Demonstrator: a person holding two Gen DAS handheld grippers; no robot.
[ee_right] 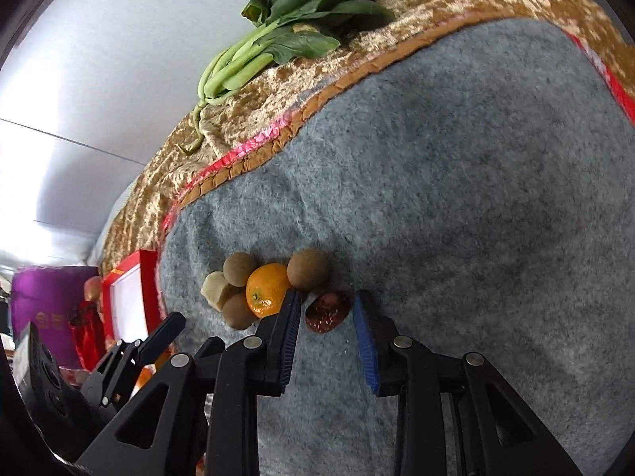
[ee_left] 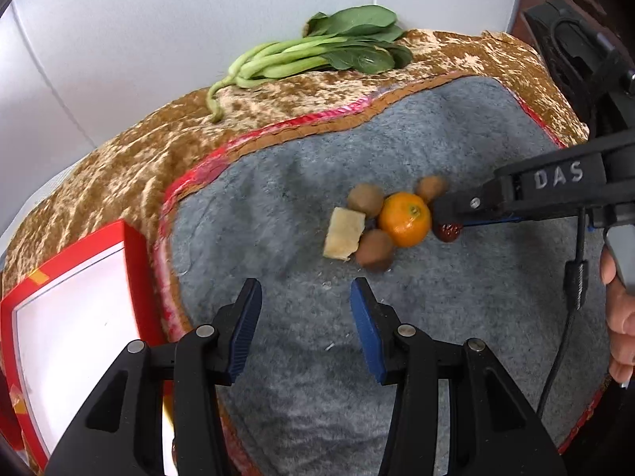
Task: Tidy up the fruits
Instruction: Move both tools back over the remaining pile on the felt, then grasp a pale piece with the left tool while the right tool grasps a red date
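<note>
Grey felt mat (ee_left: pixel 436 317) holds the unsorted cluster: round orange tangerine (ee_left: pixel 405 219), brown kiwis, dark red wrinkled date (ee_right: pixel 328 311). The right gripper (ee_right: pixel 325 313) straddles the date, jaws apart, not gripping; the left gripper (ee_left: pixel 305 325) hangs part-open and empty. Red-rimmed white tray (ee_left: pixel 75 317) awaits.

Bare grey mat (ee_left: pixel 456 139) around clustered fruit (ee_left: pixel 404 219); red box (ee_left: pixel 137 269) leftward.
</note>
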